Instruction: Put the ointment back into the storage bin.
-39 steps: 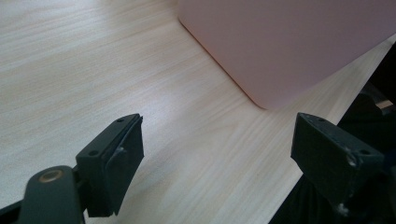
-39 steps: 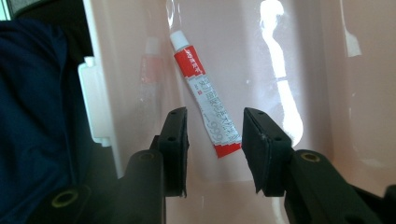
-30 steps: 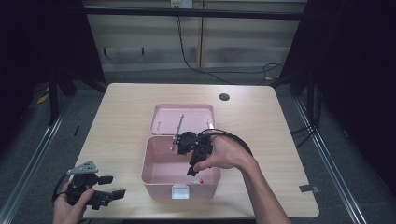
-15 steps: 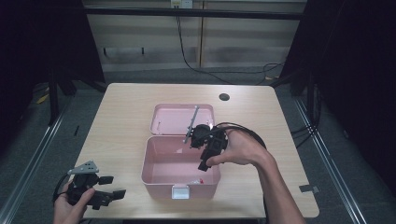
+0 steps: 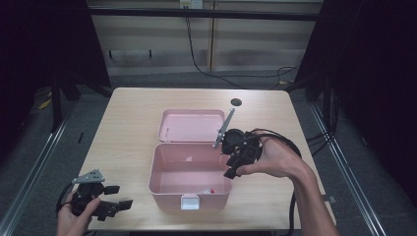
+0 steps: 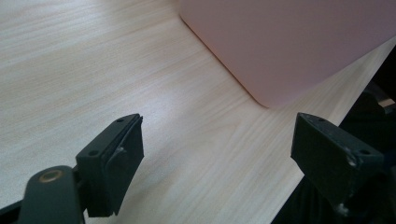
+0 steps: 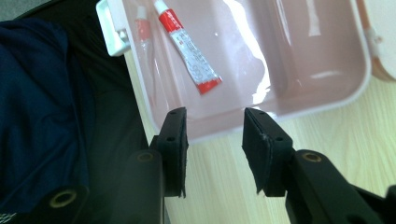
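Observation:
An open pink box (image 5: 162, 184) stands mid-table with its lid (image 5: 189, 125) laid back flat. Inside lies a white tube with red ends (image 7: 189, 46), small near the front wall (image 5: 209, 190). A hand holds my right gripper (image 5: 231, 169) over the box's right rim (image 7: 280, 109); it is open, and its jaws hold nothing. At the near left corner, another hand holds my left gripper (image 5: 115, 196) low over the table. Its jaws are spread wide (image 6: 224, 163) around bare wood, and the box wall (image 6: 289, 42) is just ahead.
A white latch (image 5: 189, 201) sticks out from the box's front wall. A dark round hole (image 5: 236, 102) marks the tabletop (image 5: 123, 128) near its far edge. The right gripper's cable (image 5: 290, 147) loops over the table to the right. The person's dark clothing (image 7: 42, 116) is beside the front edge.
My right gripper has come up out of the box's inside and moved right, to its right rim. The left gripper has stayed put.

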A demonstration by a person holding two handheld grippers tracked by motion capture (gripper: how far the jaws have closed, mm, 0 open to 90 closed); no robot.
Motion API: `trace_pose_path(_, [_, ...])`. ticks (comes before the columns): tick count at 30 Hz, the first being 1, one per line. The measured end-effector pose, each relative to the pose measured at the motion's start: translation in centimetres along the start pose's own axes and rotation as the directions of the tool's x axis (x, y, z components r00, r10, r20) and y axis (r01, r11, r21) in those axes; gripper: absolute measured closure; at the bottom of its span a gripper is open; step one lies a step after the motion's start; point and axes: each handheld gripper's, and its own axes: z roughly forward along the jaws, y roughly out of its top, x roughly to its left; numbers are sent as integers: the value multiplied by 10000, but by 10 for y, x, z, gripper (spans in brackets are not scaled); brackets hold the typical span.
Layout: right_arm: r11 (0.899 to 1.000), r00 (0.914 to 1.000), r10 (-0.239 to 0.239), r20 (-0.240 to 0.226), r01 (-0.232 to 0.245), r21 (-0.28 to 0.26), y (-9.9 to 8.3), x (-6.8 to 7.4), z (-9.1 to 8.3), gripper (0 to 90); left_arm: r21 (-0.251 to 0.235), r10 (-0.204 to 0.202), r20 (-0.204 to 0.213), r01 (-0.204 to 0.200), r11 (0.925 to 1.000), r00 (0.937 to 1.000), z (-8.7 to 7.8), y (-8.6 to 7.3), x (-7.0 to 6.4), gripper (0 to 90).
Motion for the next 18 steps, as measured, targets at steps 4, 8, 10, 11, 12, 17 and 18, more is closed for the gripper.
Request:
trace_pose_path(4, [9998, 9998, 209, 31, -208, -33, -11, -2, 0, 610, 4, 2, 1, -2, 10000, 10000, 0, 0, 0, 169])
trace_pose_path(8, [9996, 9996, 281, -3, -281, -5, -19, -4, 5, 609, -1, -14, -15, 14, 10000, 10000, 0, 0, 0, 169])
trace_pose_path(10, [9993, 9993, 364, -14, -364, -60, -23, -5, 5, 607, 3, -17, 1, 17, 10000, 10000, 0, 0, 0, 169])
trace_pose_path(11, [9991, 9992, 408, -5, -408, -83, -25, -6, 5, 606, 1, -16, 2, 16, 10000, 10000, 0, 0, 0, 170])
trace_pose_path(12, [9989, 9990, 441, 20, -441, -156, -27, -7, 5, 605, -8, -10, 14, 10, 10000, 10000, 0, 0, 0, 170])
trace_pose_path(17, [9976, 9977, 678, 27, -678, -107, -40, -10, 9, 605, 0, -15, -17, 15, 10000, 10000, 0, 0, 0, 169])
trace_pose_path(18, [9977, 9978, 664, 22, -664, -158, -42, -11, 11, 604, -7, -16, -30, 16, 10000, 10000, 0, 0, 0, 169])
